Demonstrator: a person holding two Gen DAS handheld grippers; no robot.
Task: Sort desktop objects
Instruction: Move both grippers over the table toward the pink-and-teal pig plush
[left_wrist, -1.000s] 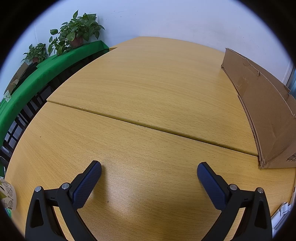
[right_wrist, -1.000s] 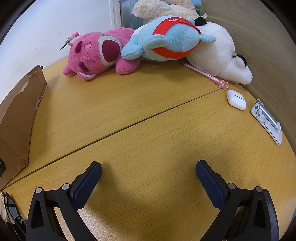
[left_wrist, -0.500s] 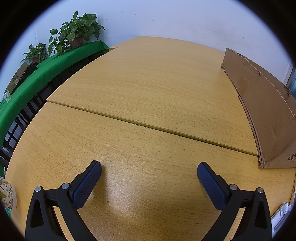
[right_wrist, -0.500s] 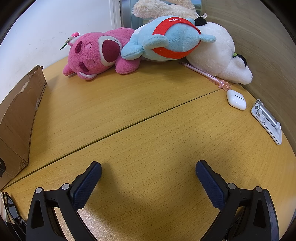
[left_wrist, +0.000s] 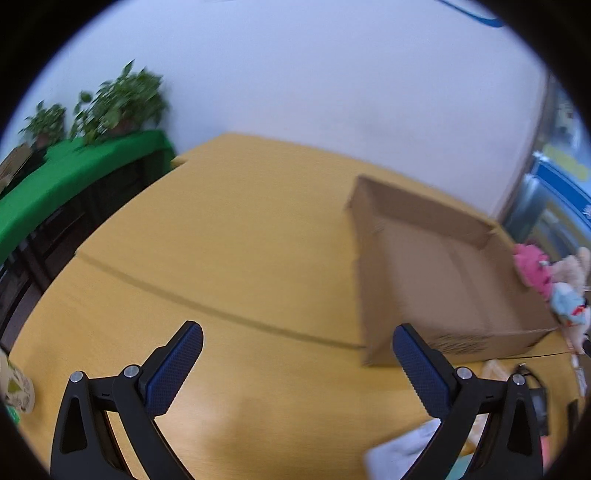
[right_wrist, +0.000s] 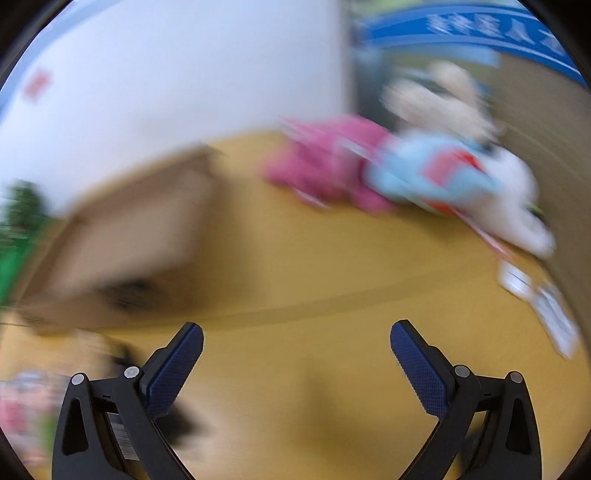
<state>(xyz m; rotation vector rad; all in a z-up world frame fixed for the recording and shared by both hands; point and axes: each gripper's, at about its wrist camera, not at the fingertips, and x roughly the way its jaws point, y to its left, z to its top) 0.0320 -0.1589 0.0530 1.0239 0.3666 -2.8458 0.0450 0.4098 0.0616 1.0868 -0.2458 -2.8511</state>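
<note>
Lying open, brown cardboard box (left_wrist: 443, 280), shallow, bare inside

Bright even light; fisheye vignette; left view slightly blurred, right heavy motion blur

A light wooden table (left_wrist: 229, 236) with a dark seam bears an open brown cardboard box (left_wrist: 436, 273) at right. Pink (right_wrist: 332, 166), light-blue (right_wrist: 424, 173) and white plush toys (right_wrist: 517, 192) lie blurred at its far right.

Open cardboard box (left_wrist: 443, 273) on desk; plush toys (right_wrist: 406, 173) heaped beyond.
</note>
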